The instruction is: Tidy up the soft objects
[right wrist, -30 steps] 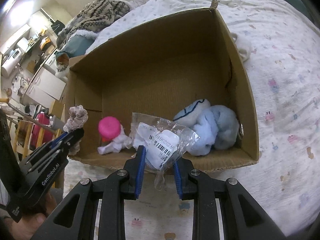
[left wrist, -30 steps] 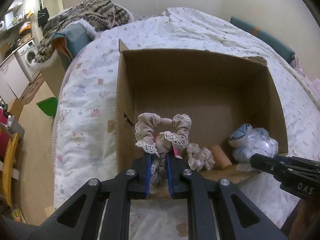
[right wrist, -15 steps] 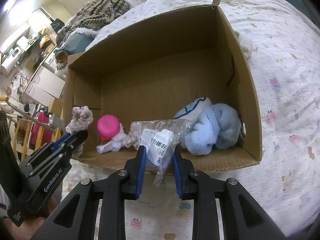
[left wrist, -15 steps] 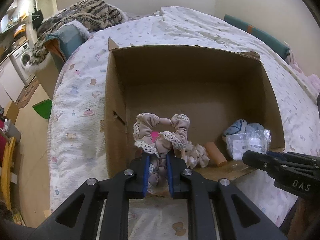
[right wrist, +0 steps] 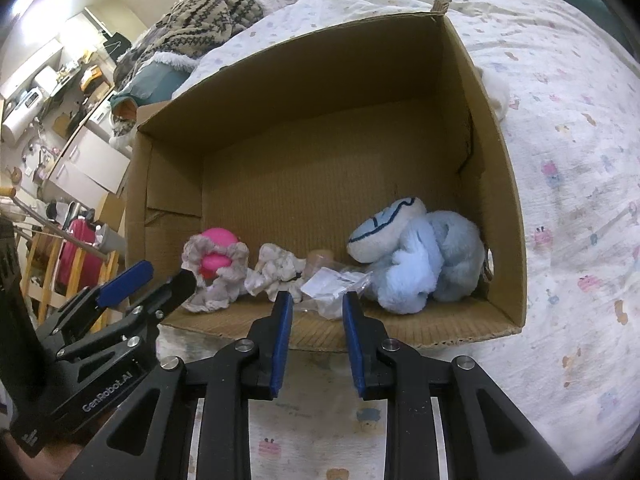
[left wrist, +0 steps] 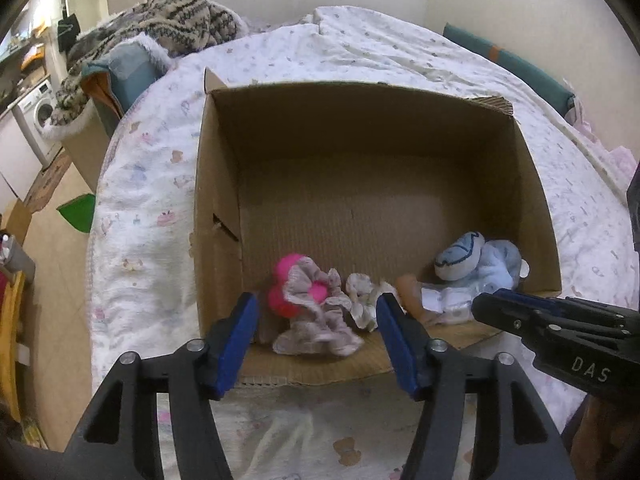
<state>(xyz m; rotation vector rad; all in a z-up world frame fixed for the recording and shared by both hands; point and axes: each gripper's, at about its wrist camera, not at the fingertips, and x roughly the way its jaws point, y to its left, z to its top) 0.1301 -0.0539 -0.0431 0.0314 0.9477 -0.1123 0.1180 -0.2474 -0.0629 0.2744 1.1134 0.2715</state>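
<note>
Our left gripper spread wide, our right gripper parted and empty, beige scrunchie lying inside cardboard box, blue plush at its right corner.

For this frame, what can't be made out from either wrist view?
- Pink round object: partly covered by the beige lace-trimmed scrunchie, both views; identity unclear.
- Tan cylinder: mostly hidden behind the clear plastic packet, right view.
- Packet label: too small, blurred.
- Pale blue plush toy: bunched up, shape unreadable.
- Brown cardboard box: near wall cut off by left gripper and right gripper.
</note>
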